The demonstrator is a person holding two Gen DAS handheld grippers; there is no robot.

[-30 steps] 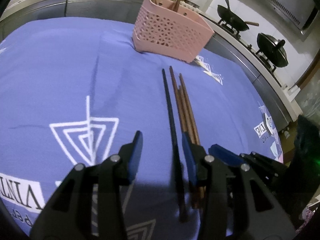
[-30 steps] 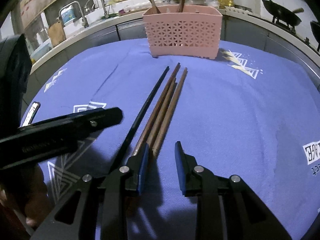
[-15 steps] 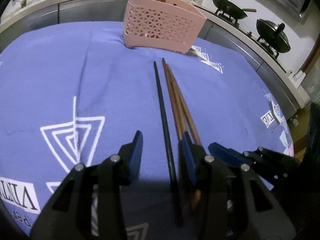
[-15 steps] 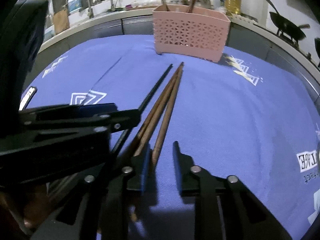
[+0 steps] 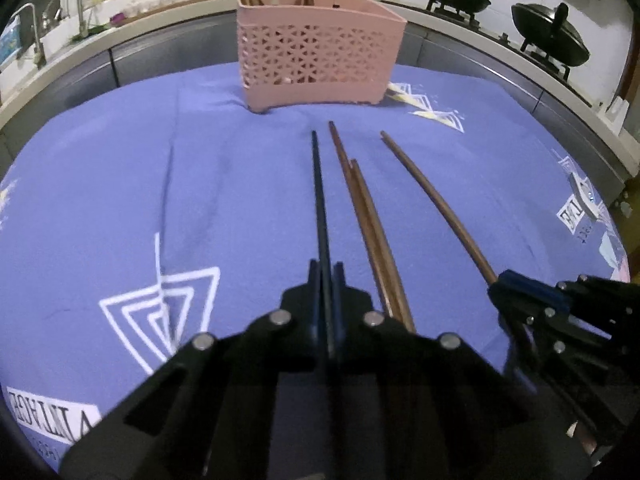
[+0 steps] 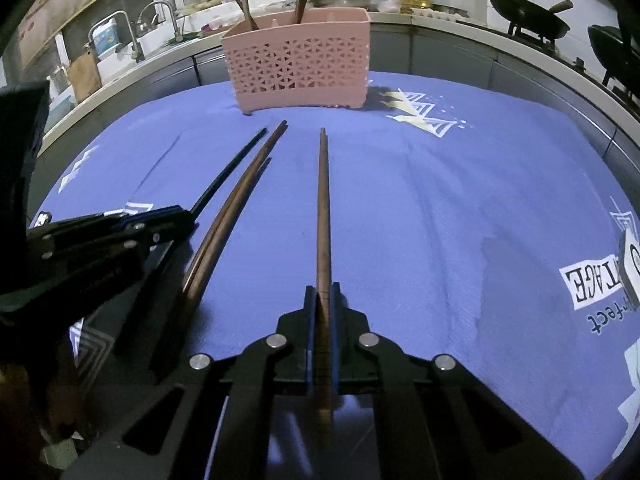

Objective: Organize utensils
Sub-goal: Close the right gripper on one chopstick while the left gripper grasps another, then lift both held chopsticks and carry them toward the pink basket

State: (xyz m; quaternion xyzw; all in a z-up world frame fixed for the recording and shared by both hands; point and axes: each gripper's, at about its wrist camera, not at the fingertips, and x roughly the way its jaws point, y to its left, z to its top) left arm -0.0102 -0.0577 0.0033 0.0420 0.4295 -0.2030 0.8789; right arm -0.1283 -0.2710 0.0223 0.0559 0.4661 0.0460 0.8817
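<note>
L gripper (image 5: 325,276) jaws just closed on black chopstick (image 5: 319,196), R gripper (image 6: 322,296) on brown chopstick (image 6: 323,208), frame centre; two brown ones (image 5: 366,216) left on worktop, none of the four yet in pink basket (image 5: 316,52) at top.

Both tongs angle downward side by side, left tongs (image 5: 326,276) and right tongs (image 6: 323,300) just clamped closed.

The blue tablecloth (image 6: 440,200) carries a white printed label (image 6: 592,280) near its right edge in the right wrist view, turned sideways, with the letters "TAGE" readable; below it runs smaller dark script ending in "fect". In the left wrist view another white label (image 5: 52,414) at the cloth's lower left shows mirrored, upside-down letters, roughly "VINTAGE", partly cut off.
</note>
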